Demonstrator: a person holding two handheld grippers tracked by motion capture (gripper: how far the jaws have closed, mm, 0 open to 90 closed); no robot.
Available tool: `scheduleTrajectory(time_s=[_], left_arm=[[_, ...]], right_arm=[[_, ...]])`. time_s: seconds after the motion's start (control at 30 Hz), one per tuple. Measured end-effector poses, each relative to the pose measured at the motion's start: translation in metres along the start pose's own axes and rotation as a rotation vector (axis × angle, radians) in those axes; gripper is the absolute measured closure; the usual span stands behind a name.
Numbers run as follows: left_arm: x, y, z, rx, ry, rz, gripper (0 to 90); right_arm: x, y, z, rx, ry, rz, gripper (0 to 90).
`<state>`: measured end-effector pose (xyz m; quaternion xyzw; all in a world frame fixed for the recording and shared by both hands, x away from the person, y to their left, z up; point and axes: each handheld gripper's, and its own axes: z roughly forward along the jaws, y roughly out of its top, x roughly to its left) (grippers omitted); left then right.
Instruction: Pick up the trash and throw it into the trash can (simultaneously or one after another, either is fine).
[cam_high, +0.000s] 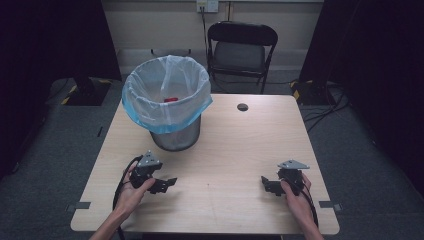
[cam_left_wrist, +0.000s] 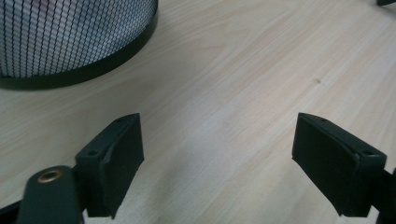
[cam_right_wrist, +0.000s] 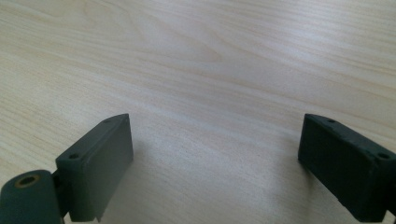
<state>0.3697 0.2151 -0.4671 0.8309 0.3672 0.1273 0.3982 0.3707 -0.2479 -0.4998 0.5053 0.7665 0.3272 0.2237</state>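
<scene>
My left gripper (cam_high: 169, 182) rests low over the near left of the wooden table (cam_high: 240, 145), held in a hand, jaws pointing right. In the left gripper view its jaws stand wide apart (cam_left_wrist: 217, 158) with only bare wood between them. My right gripper (cam_high: 265, 182) sits at the near right, held in the other hand, jaws pointing left. The right gripper view has it open (cam_right_wrist: 215, 163) over bare tabletop, nothing between the pads.
A wire-mesh bin (cam_high: 172, 107) lined with a pale blue bag stands at the back left of the table, a red item (cam_high: 171, 99) inside it. Its mesh base (cam_left_wrist: 70, 42) lies just beyond my left gripper. A black folding chair (cam_high: 241, 50) stands behind the table.
</scene>
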Motion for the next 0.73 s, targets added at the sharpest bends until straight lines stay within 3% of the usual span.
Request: scheduleTrajectory(time_s=[0.1,0.17,0.3,0.37,0.6,0.67,0.73], left_arm=[[-0.001,-0.005,0.002,0.021,-0.012,0.000,16.3],[-0.001,-0.010,0.005,0.048,-0.010,0.029,16.2],[-0.001,-0.016,0.011,0.072,-0.010,0.024,16.7],[-0.003,-0.018,0.014,0.082,0.004,0.041,16.8],[-0.003,-0.022,0.020,0.057,0.024,0.030,16.0],[-0.004,-0.023,0.021,0.060,0.047,0.072,15.5],[-0.004,-0.023,0.021,0.057,0.047,0.073,14.4]], right_arm=[[0.000,0.000,0.000,0.000,0.000,0.000,9.4],[0.000,0.000,0.000,0.000,0.000,0.000,9.4],[0.000,0.000,0.000,0.000,0.000,0.000,9.4],[0.000,0.000,0.000,0.000,0.000,0.000,9.4],[0.000,0.000,0.000,0.000,0.000,0.000,9.4],[0.000,0.000,0.000,0.000,0.000,0.000,9.4],[0.000,0.000,0.000,0.000,0.000,0.000,9.4]])
